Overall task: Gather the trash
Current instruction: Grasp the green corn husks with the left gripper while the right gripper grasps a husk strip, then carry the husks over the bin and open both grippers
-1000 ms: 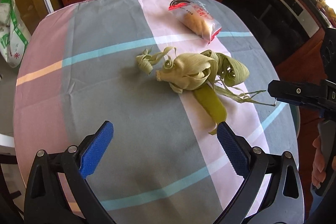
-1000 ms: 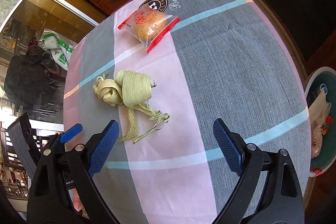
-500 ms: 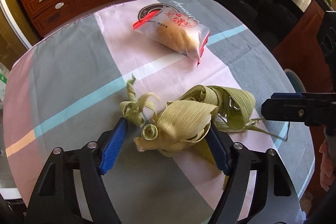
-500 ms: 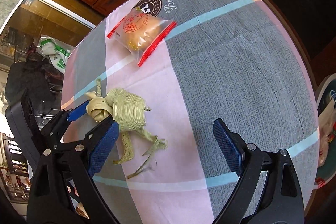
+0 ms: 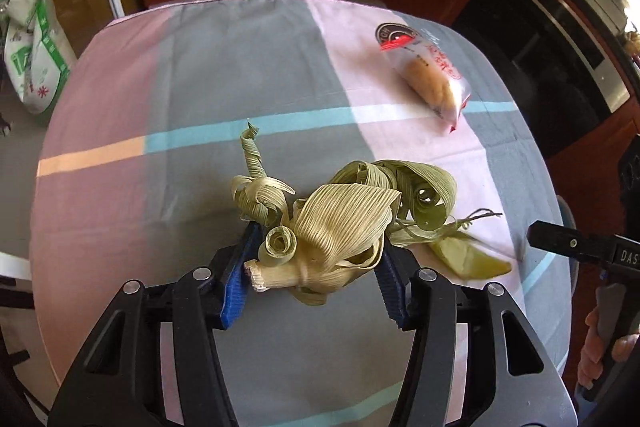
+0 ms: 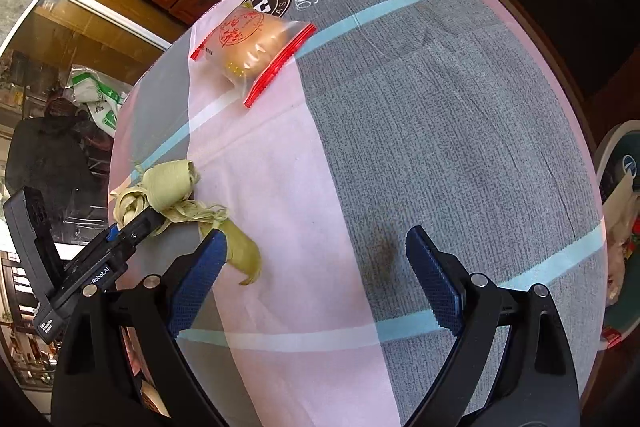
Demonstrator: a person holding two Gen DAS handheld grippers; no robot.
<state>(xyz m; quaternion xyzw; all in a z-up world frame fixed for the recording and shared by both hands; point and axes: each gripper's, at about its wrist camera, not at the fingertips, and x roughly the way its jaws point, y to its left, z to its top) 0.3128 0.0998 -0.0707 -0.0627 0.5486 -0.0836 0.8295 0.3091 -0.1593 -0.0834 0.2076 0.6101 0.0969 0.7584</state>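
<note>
The left gripper has its blue pads on either side of the husk bundle, one pad at the bundle's 9 o'clock flank and the other at its 3 o'clock flank, pressed in against the curled leaves, so the jaws appear closed on it, though how firm the hold is I cannot tell. The husk sits on the tablecloth near the middle, at 12 o'clock from the left wrist and right between the fingers; its stub end points toward 8 o'clock and its loose strands and a flat green leaf trail off toward 3 o'clock, so the long axis runs roughly crosswise to the jaws. Whether the bundle rests on the cloth or is just clear of it is hard to judge. The right gripper hangs with its jaws wide apart and nothing between them, over bare cloth; from its view the husk lies at 10 o'clock, beside its left pad, so the left hand is plainly the nearer one. A wrapped bun lies well apart toward 1 o'clock in the left view. A bin with bagged rubbish shows off the table edge at 3 o'clock of the right view, likely the destination.
</note>
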